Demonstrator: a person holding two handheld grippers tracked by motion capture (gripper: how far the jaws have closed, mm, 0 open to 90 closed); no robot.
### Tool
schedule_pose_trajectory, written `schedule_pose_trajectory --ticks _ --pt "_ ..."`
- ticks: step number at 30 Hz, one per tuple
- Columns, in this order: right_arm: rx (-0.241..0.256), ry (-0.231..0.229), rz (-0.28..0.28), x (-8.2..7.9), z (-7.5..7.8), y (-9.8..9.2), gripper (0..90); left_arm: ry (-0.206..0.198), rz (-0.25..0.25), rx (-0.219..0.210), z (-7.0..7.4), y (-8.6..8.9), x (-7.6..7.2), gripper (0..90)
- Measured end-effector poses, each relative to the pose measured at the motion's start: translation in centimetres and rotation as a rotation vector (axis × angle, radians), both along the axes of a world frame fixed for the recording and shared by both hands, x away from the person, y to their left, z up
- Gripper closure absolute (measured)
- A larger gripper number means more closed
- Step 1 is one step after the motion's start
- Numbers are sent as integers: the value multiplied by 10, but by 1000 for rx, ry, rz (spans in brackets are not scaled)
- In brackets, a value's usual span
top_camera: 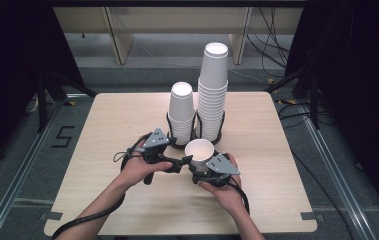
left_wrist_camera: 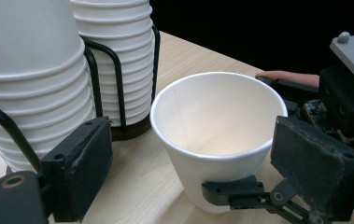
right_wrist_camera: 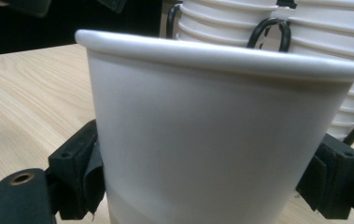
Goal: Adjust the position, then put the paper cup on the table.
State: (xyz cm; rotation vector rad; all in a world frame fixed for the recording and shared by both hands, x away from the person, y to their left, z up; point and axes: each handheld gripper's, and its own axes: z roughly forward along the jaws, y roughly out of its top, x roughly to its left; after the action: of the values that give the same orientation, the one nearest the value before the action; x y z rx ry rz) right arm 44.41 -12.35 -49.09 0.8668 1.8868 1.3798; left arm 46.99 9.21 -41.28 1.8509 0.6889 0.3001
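Observation:
A single white paper cup (top_camera: pixel 199 150) stands upright on the wooden table (top_camera: pixel 127 115), just in front of two cup stacks. My right gripper (top_camera: pixel 203 169) is shut on it; in the right gripper view both black jaws press the cup (right_wrist_camera: pixel 212 140) near its base, either side of my right gripper (right_wrist_camera: pixel 207 186). My left gripper (top_camera: pixel 183 162) reaches in from the left and is open. In the left gripper view the cup (left_wrist_camera: pixel 219 135) sits between the spread jaws of my left gripper (left_wrist_camera: pixel 198 177), closer to the right one.
A short stack of cups (top_camera: pixel 182 112) and a taller stack (top_camera: pixel 213 87) stand in black wire holders behind the cup. The short stack (left_wrist_camera: pixel 30 79) is close by my left jaw. Bare tabletop lies left, right and in front.

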Motion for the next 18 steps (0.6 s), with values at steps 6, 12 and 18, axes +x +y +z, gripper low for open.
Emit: schedule_pose_trajectory --ticks 6,12,18 --pt "8 0 3 3 2 2 159 -5 6 0 3 2 -1 129" --pt "-4 12 22 0 1 4 158 4 -11 9 2 1 -1 127" --pt "-15 0 41 1 0 9 158 9 -26 12 4 -1 -1 104"
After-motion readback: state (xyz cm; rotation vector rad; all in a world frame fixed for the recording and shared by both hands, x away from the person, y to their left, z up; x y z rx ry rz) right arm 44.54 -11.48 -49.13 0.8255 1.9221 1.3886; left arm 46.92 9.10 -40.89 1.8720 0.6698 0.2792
